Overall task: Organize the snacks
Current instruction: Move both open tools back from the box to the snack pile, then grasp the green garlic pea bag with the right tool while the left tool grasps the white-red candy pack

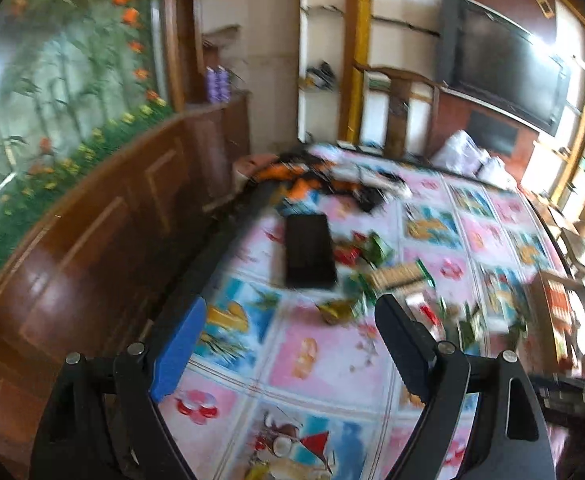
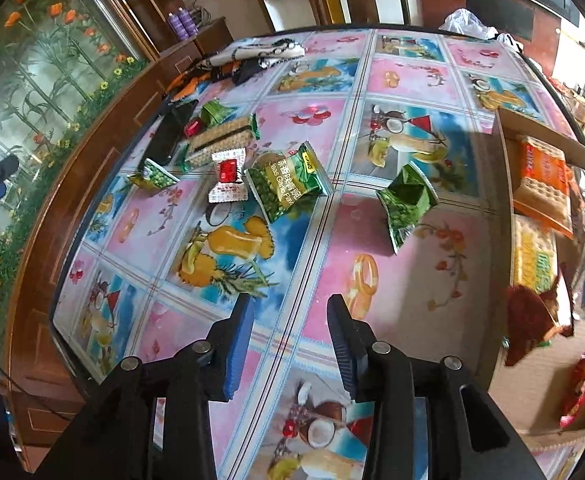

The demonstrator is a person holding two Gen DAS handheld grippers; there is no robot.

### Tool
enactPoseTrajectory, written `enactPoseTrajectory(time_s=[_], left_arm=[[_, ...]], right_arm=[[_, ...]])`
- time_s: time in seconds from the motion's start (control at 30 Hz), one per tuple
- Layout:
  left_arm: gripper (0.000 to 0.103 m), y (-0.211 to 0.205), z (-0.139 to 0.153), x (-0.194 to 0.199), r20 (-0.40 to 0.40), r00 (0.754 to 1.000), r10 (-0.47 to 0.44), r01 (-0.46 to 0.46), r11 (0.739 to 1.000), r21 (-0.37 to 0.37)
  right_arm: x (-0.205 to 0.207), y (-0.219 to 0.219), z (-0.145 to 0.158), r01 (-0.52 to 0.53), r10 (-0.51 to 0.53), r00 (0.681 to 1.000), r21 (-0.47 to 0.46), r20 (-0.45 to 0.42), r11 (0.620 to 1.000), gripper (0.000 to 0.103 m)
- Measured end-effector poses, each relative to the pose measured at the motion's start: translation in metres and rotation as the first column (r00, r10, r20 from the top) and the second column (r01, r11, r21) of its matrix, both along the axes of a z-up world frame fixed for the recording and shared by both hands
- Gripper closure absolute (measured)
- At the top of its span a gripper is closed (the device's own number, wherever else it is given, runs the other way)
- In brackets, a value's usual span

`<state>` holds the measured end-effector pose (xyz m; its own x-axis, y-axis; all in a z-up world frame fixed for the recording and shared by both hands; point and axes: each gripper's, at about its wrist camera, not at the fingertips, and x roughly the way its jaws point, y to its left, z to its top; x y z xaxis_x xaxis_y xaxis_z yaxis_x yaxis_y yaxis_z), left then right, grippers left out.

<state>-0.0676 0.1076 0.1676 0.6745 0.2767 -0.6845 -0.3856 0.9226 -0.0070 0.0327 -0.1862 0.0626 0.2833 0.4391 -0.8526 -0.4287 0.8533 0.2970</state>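
While both handheld grippers are hovering over a table (image 2: pixel 372 80) covered in a fruit-and-drink patterned cloth, the snacks are lying scattered across its far half. The right gripper (image 2: pixel 288 344) is pointing down at the cloth with its jaws standing apart and nothing between the blue pads; no snack is touching it. Just beyond it, a green pea packet (image 2: pixel 288 186) printed with "Garlic Flavor" is lying flat near the middle, and a crumpled green packet (image 2: pixel 406 202) is sitting well apart to its right. A small red-and-white packet (image 2: pixel 228 178) is resting just beside the pea packet's left edge, with a long biscuit pack (image 2: pixel 218 140), a small red sweet (image 2: pixel 193 127) and two more little green packets (image 2: pixel 216 111) (image 2: pixel 154 178) clustering behind it near a dark phone (image 2: pixel 168 132). At the right edge, a cardboard box (image 2: pixel 508 148) is already holding an orange cracker pack (image 2: pixel 544 172), a yellow pack (image 2: pixel 534 256) and a dark red wrapper (image 2: pixel 530 312).

The left gripper (image 1: pixel 288 344), seen in a motion-blurred view, is spreading its jaws wide over the cloth, holding nothing. Black and orange fabric (image 1: pixel 316 184) is lying heaped at the table's far corner.
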Motion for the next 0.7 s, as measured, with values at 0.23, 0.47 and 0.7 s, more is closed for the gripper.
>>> enactPoseTrajectory(time_s=[0.23,0.47,0.7], left_arm=[[0.017,0.004,-0.032,0.004,-0.094,0.993,-0.072,0.066,0.996,-0.063],[0.017,0.009,-0.045,-0.001,-0.121,0.986,-0.111,0.103,0.992,-0.068],[0.017,0.01,-0.055,0.002,-0.138,0.98,-0.145,0.133,0.987,-0.094]], right_arm=[[0.041,0.022,-0.009,0.051,-0.046,0.995,0.055,-0.087,0.997,0.049],[0.09,0.035,-0.03,0.277,-0.241,0.934,0.109,-0.263,0.955,0.047],[0.116,0.056,-0.04,0.313,-0.306,0.923,-0.005,-0.234,0.95,0.047]])
